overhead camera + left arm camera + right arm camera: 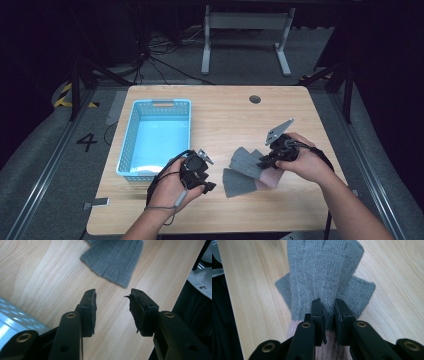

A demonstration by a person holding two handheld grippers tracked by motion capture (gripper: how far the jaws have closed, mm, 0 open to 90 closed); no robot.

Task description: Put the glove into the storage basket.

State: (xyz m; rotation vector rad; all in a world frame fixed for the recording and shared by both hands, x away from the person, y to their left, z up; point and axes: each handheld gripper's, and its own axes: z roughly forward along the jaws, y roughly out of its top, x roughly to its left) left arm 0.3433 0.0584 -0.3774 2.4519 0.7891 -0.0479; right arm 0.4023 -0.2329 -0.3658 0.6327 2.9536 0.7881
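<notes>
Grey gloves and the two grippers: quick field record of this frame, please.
work: grey knit gloves in a loose pile on the wooden table
under pile: pink cloth
right gripper: fingers pinched on a fold of the top grey glove
left gripper: open, nothing between the fingers, over bare wood short of a glove
basket: blue basket at table's left, contents unclear

Black jaws with brass-coloured screws are seen on each gripper (202,182); grey three-cornered plates and black cables are attached.
</notes>
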